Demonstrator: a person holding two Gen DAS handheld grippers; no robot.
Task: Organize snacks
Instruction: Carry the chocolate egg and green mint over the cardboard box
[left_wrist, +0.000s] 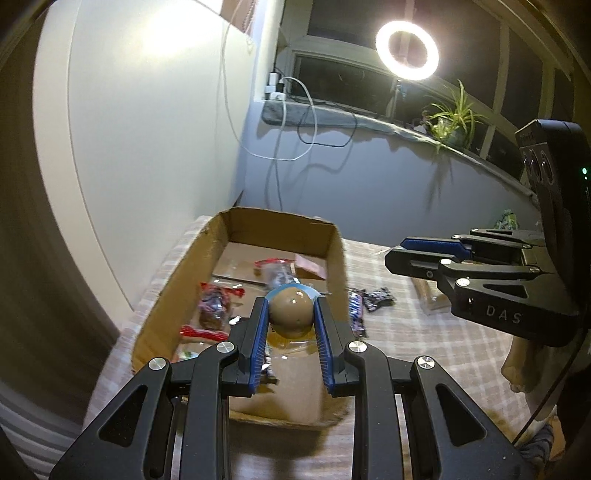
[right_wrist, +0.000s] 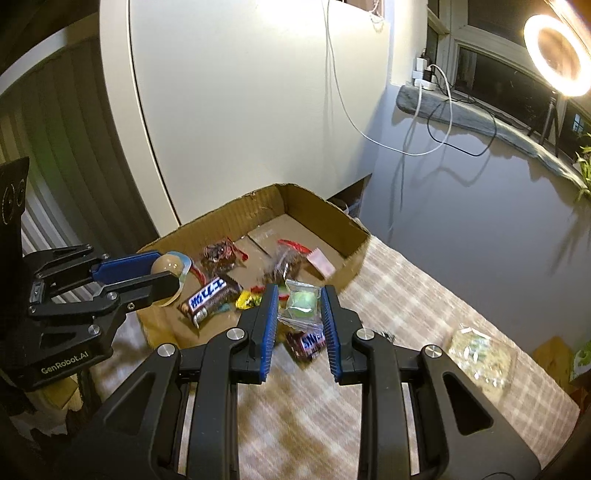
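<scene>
Carrying step: left gripper (left_wrist: 290, 308) clamped on brown ball snack (left_wrist: 290, 309), right gripper (right_wrist: 300, 306) clamped on green wrapped sweet (right_wrist: 302, 303), both toward cardboard box (right_wrist: 314, 201) at twelve o'clock; next, over its floor, then release.

A: Where does the left wrist view look from?
B: Close above the cardboard box (left_wrist: 236, 236), angled down along its own jaws toward the wall corner.
A: And the right wrist view?
B: Beside it, nearer the tabletop (right_wrist: 424, 317), same heading. Both share the box and the ring light (left_wrist: 407, 50).
</scene>
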